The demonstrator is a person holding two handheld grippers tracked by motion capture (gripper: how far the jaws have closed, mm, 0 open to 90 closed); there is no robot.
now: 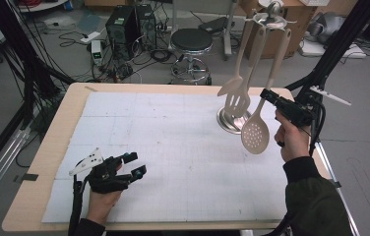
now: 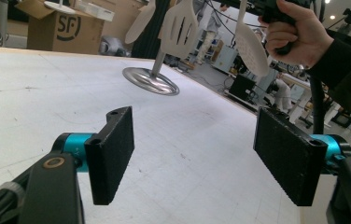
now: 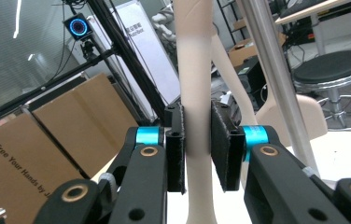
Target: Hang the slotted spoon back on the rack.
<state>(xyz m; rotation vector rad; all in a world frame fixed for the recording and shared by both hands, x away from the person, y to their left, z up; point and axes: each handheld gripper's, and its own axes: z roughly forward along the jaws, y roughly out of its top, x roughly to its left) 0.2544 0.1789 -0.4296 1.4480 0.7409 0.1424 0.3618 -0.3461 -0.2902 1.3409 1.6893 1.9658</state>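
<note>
Three cream plastic kitchen tools hang from a shiny metal rack with a round base (image 1: 230,123) that stands on the far right of the white tabletop (image 1: 173,147). They hang by their ends so each one can swing free and be picked off. The cream plastic spoon with little holes (image 1: 255,133) is the one on the right. Its long handle (image 3: 196,93) runs up between the two black jaws of the right hand-held gripper (image 1: 266,94). The jaws are close together and sit on both sides of the handle, so they look clamped on it. I think this grip is there to lift the spoon off its hook, or to hang it on. Beside it hang a cream slotted turner (image 1: 238,101) and a cream flat spatula (image 1: 231,84).

The right hand (image 1: 291,140) is raised, and its gripper points toward the rack at about the middle of the handle.

The left hand-held gripper (image 1: 135,164) waits low near the front left of the tabletop. Its jaws are wide apart with nothing between them. The left hand (image 1: 102,201) lies flat and points toward the rack.
</note>
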